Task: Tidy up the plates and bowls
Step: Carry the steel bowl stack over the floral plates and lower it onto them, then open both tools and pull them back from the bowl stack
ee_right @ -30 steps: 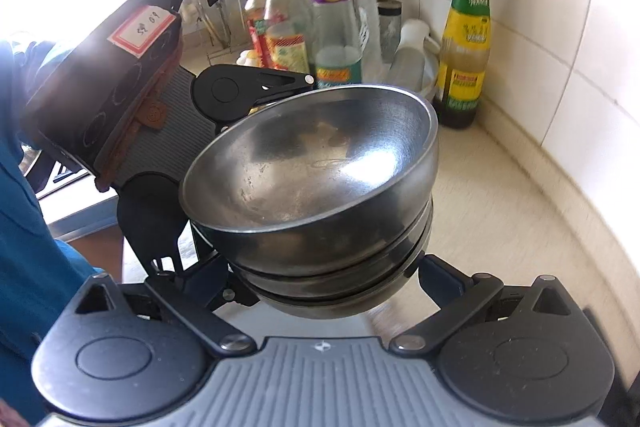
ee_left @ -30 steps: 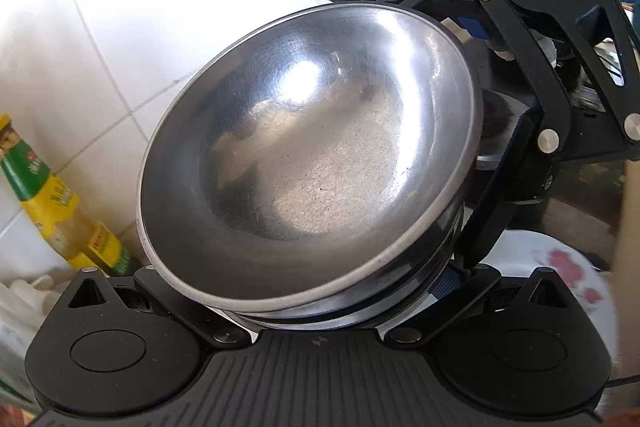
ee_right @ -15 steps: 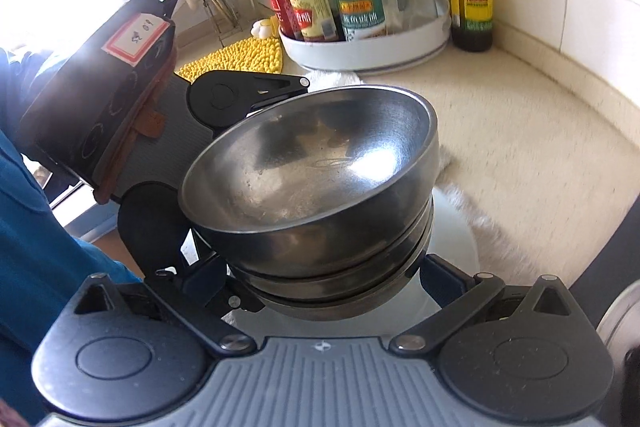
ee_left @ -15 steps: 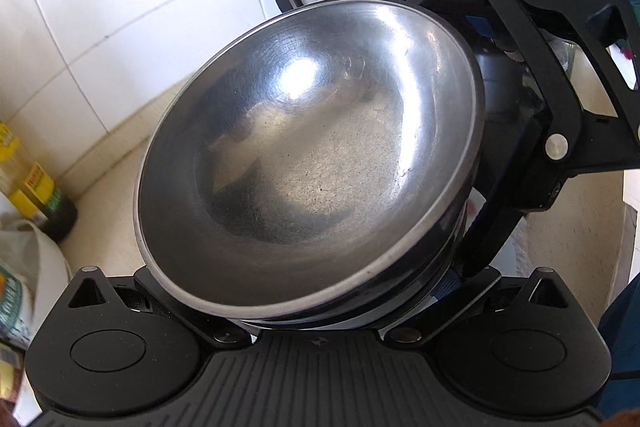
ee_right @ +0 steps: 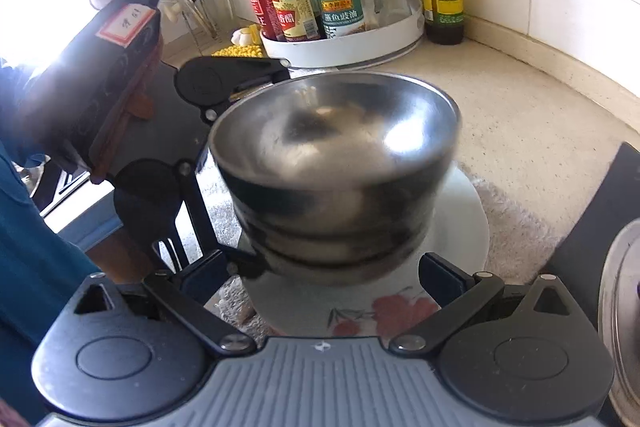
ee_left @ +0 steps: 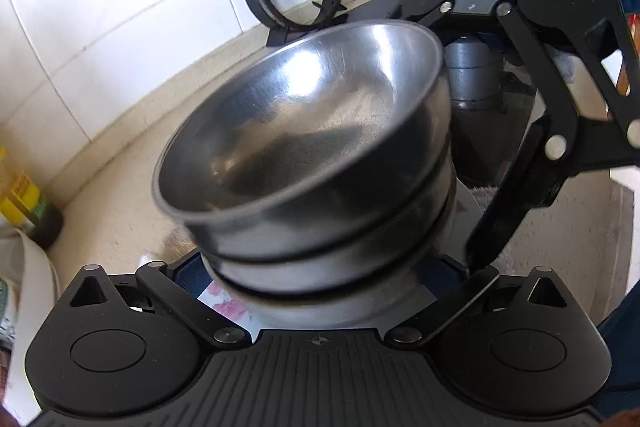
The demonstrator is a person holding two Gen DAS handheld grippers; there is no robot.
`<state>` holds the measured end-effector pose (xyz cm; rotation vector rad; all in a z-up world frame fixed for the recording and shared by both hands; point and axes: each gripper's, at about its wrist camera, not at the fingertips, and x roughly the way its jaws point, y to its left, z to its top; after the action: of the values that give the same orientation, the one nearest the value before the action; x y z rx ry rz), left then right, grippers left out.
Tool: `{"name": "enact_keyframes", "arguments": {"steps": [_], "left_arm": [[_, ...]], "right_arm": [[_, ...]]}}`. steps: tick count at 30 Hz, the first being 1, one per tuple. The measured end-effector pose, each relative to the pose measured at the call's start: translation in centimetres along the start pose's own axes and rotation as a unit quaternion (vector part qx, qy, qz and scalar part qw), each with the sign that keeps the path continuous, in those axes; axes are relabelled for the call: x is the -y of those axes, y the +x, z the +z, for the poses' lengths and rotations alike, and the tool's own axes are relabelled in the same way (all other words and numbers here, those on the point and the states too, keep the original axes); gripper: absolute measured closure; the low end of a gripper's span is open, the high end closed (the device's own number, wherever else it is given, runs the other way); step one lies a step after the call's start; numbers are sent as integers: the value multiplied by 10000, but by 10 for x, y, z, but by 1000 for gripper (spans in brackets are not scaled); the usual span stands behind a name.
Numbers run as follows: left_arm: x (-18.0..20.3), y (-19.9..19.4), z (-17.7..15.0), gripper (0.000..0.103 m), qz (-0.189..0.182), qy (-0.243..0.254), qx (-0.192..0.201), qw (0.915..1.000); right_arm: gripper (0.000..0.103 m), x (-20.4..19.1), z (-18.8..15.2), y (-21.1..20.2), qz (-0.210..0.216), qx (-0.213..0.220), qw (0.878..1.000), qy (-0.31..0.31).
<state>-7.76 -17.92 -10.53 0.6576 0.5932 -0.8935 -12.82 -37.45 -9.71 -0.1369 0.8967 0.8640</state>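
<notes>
With the nested stack of round stainless-steel bowls (ee_right: 336,179) between both sets of jaws, you're at set-down over the white floral-print plate (ee_right: 460,227). Left gripper (ee_left: 320,279) and right gripper (ee_right: 332,267) both stand spread wide around the stack's base; whether the pads actually press the steel, I can't tell, the bowls hide the contact. My read: level the stack before release, it looks tilted in the left wrist view. Centre it on the plate, lower straight, and part both sides together so it doesn't skid. Three bowls by the visible rims, dull brushed inside, bright glare spots, blurred edges. Plate sits directly below the jaws on a pale fluffy mat (ee_right: 516,227).
</notes>
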Motion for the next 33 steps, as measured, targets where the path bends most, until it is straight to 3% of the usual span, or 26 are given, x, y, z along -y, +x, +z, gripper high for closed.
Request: {"name": "enact_keyframes", "arguments": {"steps": [10,20,24,28,31,33], "left_arm": [[4,-29,-24,0,148,-316,29,9994],[20,-49,-33,0,137,-185,7,9997],[20,-67,-41,0,268,-310,-23,9992],[9,-94,-50,0,403,-978,129,9943],[-1,-113,-55,0,564,-1741,249,9828],[-5,-126,-58,0,639,-2340,352,9695]], "right_arm": [[0,-19,-25,-21,-640,273,9953,672],[0,-56,-49,-46,-917,974,9833,1233],[0,-70,-59,-57,-1086,1529,9665,1753],[0,-89,-56,-59,-1390,1990,9443,2224],[0,-110,-59,-57,-1448,2354,9239,2645],[0,-124,-61,-54,-1486,2465,9140,2860]]}}
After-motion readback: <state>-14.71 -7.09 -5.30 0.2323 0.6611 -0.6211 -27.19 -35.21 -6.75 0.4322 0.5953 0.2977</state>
